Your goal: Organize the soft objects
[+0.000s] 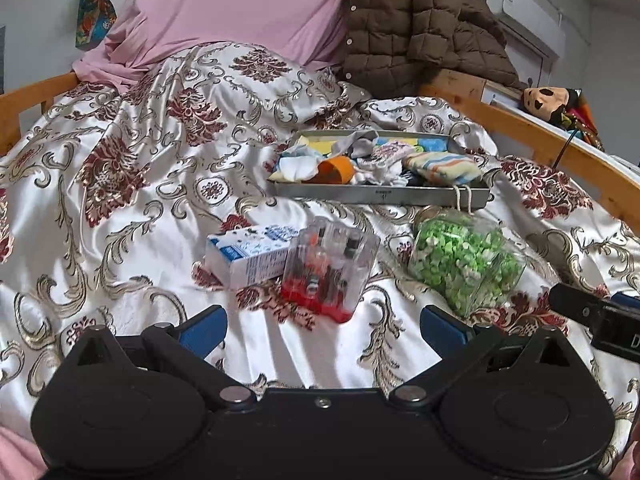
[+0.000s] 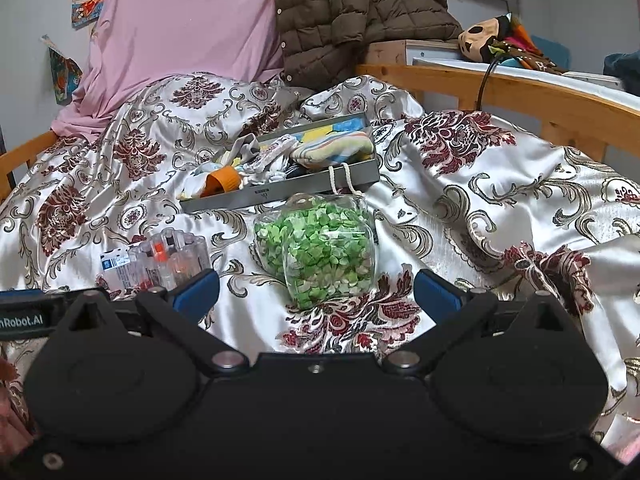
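A grey metal tray [image 1: 380, 195] [image 2: 280, 194] lies on the patterned bedspread, filled with several socks and soft cloths, among them a striped pouch [image 1: 442, 168] [image 2: 332, 148] and an orange-cuffed sock [image 1: 336, 170] [image 2: 224, 180]. My left gripper [image 1: 322, 330] is open and empty, just short of a clear case with a red base [image 1: 328, 268]. My right gripper [image 2: 316, 292] is open and empty, with a clear jar of green bits [image 2: 320, 248] [image 1: 464, 260] lying just ahead between its fingers.
A white and blue carton [image 1: 244, 254] lies left of the clear case [image 2: 172, 258]. A pink pillow [image 1: 224, 12] and a brown quilted jacket [image 1: 416, 20] lean at the headboard. A wooden bed rail [image 1: 540, 136] [image 2: 520, 96] runs along the right.
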{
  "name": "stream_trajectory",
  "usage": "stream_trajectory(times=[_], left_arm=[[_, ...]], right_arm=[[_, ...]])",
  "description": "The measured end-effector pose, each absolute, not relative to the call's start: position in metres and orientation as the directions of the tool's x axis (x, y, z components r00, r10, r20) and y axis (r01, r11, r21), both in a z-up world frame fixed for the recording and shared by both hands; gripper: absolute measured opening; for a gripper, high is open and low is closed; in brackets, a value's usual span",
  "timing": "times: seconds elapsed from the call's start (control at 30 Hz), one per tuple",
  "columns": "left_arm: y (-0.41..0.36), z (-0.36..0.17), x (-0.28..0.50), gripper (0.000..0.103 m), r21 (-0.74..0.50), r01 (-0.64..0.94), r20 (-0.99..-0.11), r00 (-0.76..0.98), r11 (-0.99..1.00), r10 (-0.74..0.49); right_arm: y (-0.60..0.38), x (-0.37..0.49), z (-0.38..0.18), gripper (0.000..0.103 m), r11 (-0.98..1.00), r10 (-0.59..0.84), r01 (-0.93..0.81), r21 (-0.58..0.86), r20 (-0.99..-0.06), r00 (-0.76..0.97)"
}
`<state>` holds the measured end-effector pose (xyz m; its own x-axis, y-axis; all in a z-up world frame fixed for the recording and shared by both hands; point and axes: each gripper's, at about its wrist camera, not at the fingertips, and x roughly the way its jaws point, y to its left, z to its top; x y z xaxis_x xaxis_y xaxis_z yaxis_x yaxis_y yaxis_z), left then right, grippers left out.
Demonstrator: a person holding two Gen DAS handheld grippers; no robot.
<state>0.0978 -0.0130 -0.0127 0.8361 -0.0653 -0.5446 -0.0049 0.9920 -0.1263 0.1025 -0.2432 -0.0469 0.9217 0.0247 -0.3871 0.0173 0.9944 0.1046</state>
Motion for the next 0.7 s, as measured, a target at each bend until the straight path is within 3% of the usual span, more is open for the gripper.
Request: stream_trajectory(times=[0.7], left_arm=[[-0.0079, -0.0178, 0.0961, 0.102, -0.133, -0.088, -0.569, 0.823, 0.987, -0.004]], right_arm=[[-0.2482, 0.1091, -0.0494, 0.102, 0.995, 0.03, 0.013, 0.099, -0.419, 0.907]])
